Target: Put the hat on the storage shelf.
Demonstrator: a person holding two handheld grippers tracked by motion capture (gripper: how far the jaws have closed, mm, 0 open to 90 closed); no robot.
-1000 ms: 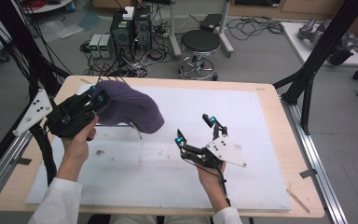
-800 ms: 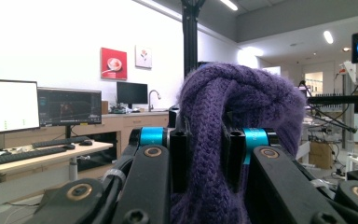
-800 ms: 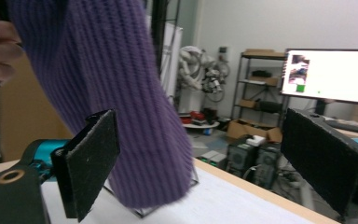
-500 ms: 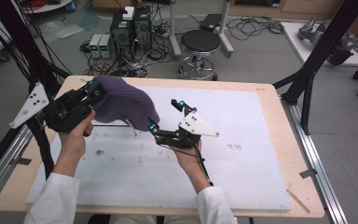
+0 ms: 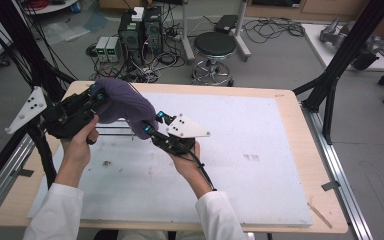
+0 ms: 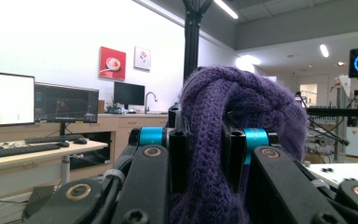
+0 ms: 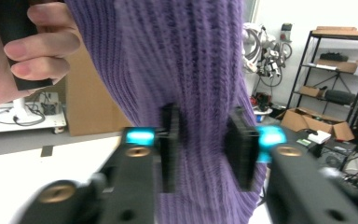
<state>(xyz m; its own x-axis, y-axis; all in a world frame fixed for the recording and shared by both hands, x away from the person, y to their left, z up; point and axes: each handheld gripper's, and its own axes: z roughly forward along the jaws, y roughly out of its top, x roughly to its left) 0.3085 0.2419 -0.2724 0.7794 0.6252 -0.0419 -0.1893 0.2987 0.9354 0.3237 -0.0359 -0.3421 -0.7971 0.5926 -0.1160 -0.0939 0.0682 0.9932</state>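
A purple knit hat [image 5: 122, 102] hangs above the left part of the white mat [image 5: 260, 150], held up between both hands. My left gripper [image 5: 97, 95] is shut on its upper left edge; in the left gripper view the knit [image 6: 242, 98] bunches between the two black jaws of the left gripper [image 6: 205, 154]. My right gripper [image 5: 152, 125] has come to the hat's lower right edge. Its jaws have just been closing, and in the right gripper view the ribbed fabric [image 7: 186, 60] sits pinched between the pads of the right gripper [image 7: 205, 149].
The mat lies on a wooden table [image 5: 300, 100] with black frame posts [image 5: 340, 65] at both sides. A stool [image 5: 215, 47] and computer boxes [image 5: 140, 30] stand on the floor beyond the far edge. The person's left hand [image 7: 32, 51] is close beside the hat.
The right gripper moved left across the mat to the hat and its jaws went from wide open to closed on the hat's lower edge. The left gripper kept hold in place.
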